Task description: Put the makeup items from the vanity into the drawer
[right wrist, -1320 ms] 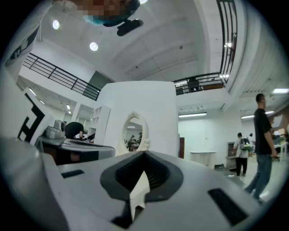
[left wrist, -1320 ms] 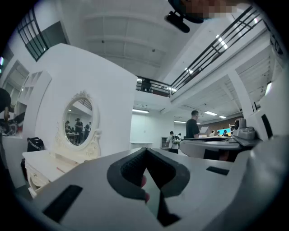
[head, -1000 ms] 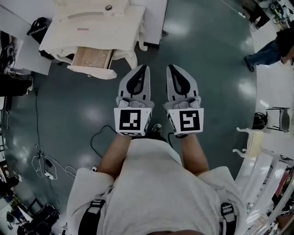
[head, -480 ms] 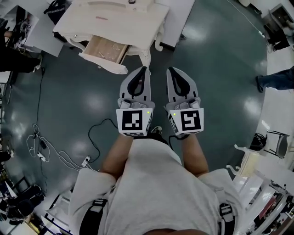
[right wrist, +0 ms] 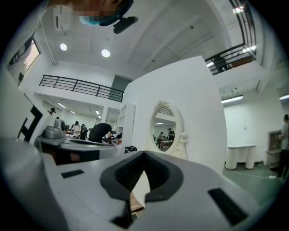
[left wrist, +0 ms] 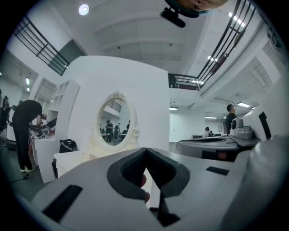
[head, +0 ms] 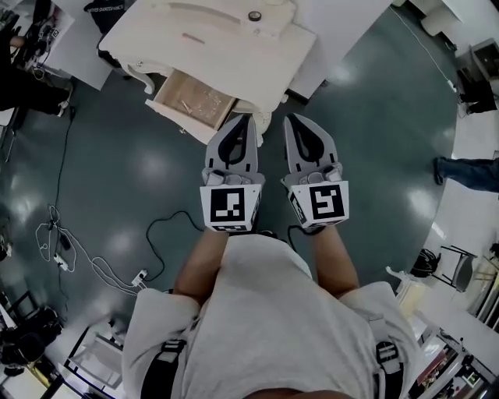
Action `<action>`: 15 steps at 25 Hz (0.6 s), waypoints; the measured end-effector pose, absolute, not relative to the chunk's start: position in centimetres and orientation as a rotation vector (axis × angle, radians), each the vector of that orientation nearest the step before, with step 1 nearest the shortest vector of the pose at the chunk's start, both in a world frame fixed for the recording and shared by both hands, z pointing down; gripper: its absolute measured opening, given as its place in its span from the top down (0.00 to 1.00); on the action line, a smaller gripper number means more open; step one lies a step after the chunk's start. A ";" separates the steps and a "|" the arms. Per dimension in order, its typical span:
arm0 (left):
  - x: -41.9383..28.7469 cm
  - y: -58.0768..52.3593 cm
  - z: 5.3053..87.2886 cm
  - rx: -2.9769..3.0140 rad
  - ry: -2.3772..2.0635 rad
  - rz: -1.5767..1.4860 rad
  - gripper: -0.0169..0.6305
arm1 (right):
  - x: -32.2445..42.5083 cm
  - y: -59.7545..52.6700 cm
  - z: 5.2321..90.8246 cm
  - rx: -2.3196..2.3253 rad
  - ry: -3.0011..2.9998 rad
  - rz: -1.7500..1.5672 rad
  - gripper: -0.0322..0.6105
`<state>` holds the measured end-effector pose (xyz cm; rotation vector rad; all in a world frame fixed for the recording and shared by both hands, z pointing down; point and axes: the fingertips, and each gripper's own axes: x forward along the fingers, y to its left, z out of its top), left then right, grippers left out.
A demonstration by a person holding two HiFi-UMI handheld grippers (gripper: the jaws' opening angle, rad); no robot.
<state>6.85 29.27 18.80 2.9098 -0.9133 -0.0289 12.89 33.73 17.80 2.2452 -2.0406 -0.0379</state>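
Could clip the open drawer (head: 176, 121) when nearing the vanity (head: 179, 51), with left gripper (head: 248, 118) and right gripper (head: 288, 118) both closed and empty.

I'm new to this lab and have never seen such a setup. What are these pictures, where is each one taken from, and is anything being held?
There is no robot here: a person holds a two-jaw gripper in each hand. The head view comes from a camera on their head, looking steeply down. In it the left gripper and the right gripper point at a white vanity whose drawer stands open. The other two pictures come from cameras riding on each gripper. They look along its jaws toward the vanity's oval mirror. On the vanity top lies a small dark round item; anything else there is too small to tell. Both grippers' jaws are together and hold nothing.
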 end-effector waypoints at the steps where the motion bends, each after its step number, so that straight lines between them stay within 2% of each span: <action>1: 6.6 28.0 18.9 2.901 -0.924 -0.031 0.97 | 12.7 32.4 17.9 2.226 -2.048 -0.037 0.93; 15: 5.7 17.4 19.9 2.807 -1.014 -0.059 0.97 | 12.3 21.0 18.4 2.065 -2.105 -0.033 0.93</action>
